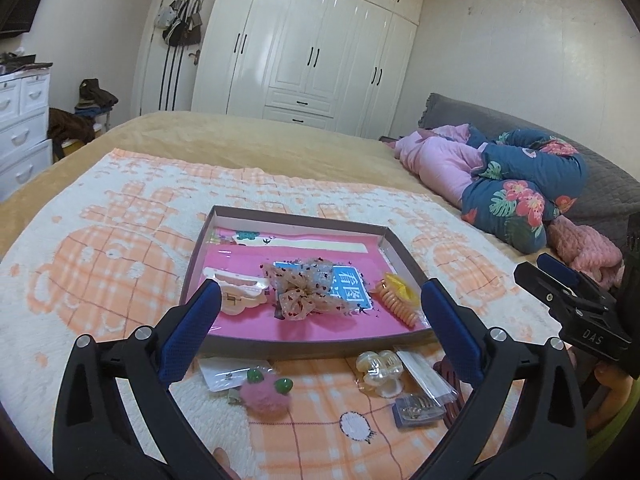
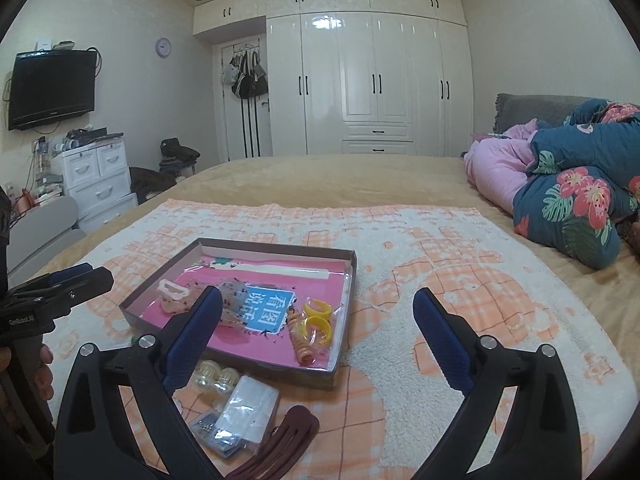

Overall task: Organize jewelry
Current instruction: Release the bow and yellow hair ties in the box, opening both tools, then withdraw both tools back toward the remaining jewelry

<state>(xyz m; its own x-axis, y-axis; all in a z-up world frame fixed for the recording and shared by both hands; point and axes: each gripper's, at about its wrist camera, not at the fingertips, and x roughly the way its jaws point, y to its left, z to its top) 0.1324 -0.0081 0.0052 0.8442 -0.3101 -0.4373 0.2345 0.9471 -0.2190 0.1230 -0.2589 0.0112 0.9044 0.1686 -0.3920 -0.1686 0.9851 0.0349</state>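
Note:
A shallow box (image 1: 304,342) (image 2: 256,374) with a pink lining lies on the bed. In it are a sheer bow (image 1: 306,290), a white clip (image 1: 236,288) (image 2: 173,295) and an orange coil clip with a yellow one (image 1: 398,298) (image 2: 310,328). In front of it lie a pink pom-pom clip (image 1: 264,394), a pearly claw clip (image 1: 378,370) (image 2: 214,378), small clear bags (image 2: 250,406) and a dark red clip (image 2: 276,446). My left gripper (image 1: 320,312) is open and empty above these loose pieces. My right gripper (image 2: 318,320) is open and empty, right of the box.
A cream and orange blanket (image 2: 420,280) covers the near bed. Rolled floral and pink bedding (image 1: 520,188) lies at the right. White wardrobes (image 2: 372,80) stand behind. A white drawer unit (image 2: 96,176) and a wall television (image 2: 52,88) are at the left.

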